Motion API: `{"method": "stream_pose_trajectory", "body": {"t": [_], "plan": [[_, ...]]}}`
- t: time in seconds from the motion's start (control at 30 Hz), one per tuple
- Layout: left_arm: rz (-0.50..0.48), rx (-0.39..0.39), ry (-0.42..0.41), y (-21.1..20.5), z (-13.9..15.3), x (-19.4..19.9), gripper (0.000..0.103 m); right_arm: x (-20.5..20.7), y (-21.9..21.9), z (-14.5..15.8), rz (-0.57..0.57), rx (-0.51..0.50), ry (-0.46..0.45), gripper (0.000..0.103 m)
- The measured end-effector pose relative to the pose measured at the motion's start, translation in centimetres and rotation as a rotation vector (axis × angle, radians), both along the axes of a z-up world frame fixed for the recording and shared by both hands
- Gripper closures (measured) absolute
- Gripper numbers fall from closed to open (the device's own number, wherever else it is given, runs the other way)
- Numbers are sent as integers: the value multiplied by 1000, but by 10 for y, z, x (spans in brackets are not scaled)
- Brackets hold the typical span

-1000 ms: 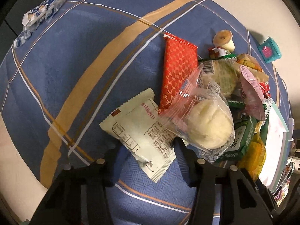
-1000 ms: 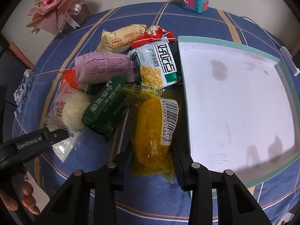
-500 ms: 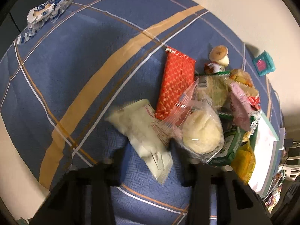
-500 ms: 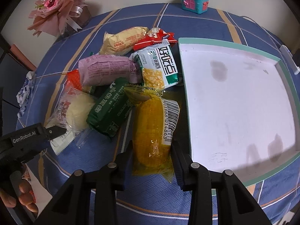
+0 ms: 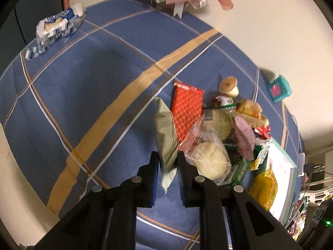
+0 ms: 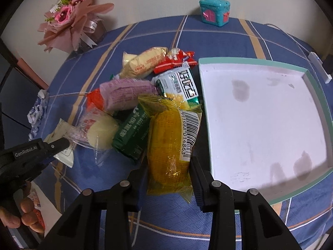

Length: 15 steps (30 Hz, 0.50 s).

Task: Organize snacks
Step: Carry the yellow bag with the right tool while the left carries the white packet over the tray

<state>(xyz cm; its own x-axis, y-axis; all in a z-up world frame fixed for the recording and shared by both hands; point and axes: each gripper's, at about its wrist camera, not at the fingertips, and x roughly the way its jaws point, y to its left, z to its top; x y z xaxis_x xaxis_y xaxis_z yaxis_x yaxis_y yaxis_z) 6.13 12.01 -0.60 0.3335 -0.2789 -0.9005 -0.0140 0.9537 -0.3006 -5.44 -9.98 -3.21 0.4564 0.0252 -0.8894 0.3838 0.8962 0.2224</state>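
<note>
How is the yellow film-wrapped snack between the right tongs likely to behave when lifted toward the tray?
The yellow film-wrapped snack with a barcode label looks puffy, so probably light. Its glossy crinkled wrapper may slip in the right tongs, whose jaws flank it but whose grip I cannot confirm. The loose sealed ends would likely droop, while the filled middle holds shape.

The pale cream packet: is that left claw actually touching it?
Touching. In the left wrist view the left gripper has both fingers pressed against the cream packet, pinching its lower end between them.

Approx 10 snack packs (image 6: 170,145), 1 tray (image 6: 316,87), 1 toy house (image 6: 214,12), 1 flower bunch (image 6: 68,20), 2 grippers (image 6: 168,177).
</note>
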Motion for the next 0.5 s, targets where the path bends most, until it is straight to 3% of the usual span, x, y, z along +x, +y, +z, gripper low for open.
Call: {"method": "stream_pose_trajectory", "body": {"t": [0.5], "plan": [[-11, -13, -102, -4, 20, -1, 86, -7, -2, 22, -14, 1, -75, 64]]}}
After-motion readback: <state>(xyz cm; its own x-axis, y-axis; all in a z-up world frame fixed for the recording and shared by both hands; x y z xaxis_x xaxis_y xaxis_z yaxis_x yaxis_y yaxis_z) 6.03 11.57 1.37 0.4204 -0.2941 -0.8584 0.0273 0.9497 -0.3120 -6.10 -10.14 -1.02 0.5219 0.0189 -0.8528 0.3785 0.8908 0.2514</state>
